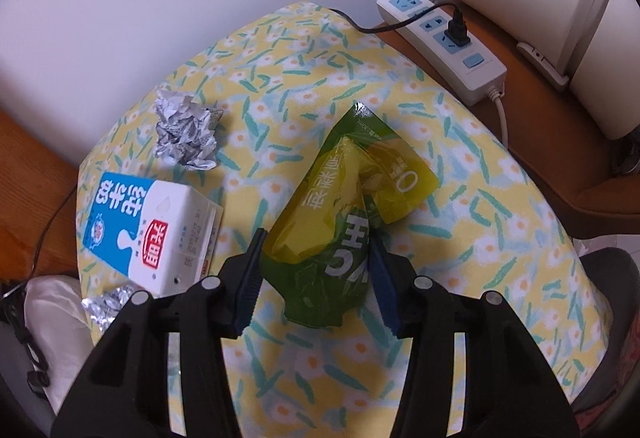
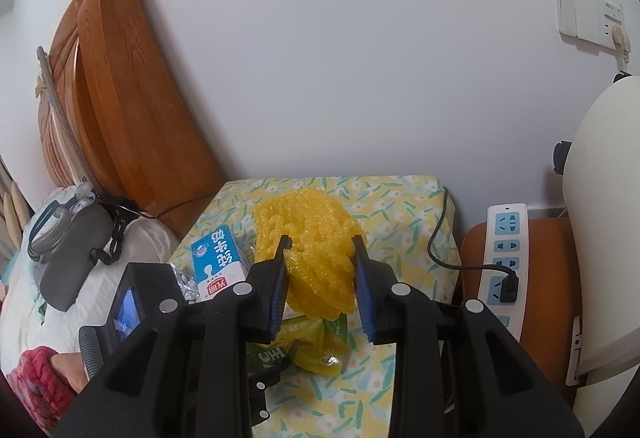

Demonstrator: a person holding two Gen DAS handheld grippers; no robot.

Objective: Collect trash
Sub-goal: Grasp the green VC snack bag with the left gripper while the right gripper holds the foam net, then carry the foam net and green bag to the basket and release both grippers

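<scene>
Several pieces of trash lie on a small table covered with a flowered yellow cloth (image 1: 304, 50). Nearest the left gripper (image 1: 318, 238) is a green wrapper (image 1: 340, 206), a crinkled packet with white lettering lying in the middle of the cloth; its lower end sits between the two blue pads (image 1: 250, 274), which stand close on either side of it, partly spread, though whether they press on it yet cannot be told. To the left of the wrapper a blue and white milk carton (image 1: 148, 230) lies on its side near the cloth's edge, with a crumpled ball of paper (image 1: 186, 134) just beyond it and a scrap of foil (image 1: 106, 304) at the near left corner. The right gripper (image 2: 320, 242) is raised above the table and pinches a wad of yellow netting (image 2: 312, 254) between its drawn-in jaws; in the left wrist view that wad hangs at the top of the frame, over the far end of the cloth. Under it, in the right wrist view, the green wrapper shows below the jaws and the carton lies to its left. Beside the table on the right, a white power strip (image 1: 444, 42) rests on a brown wooden surface, with a black plug (image 1: 458, 32) in one socket and its cord running across the far corner of the cloth. A wooden headboard (image 2: 132, 98) leans against the white wall to the left, above a pillow carrying a grey device with a hose.
</scene>
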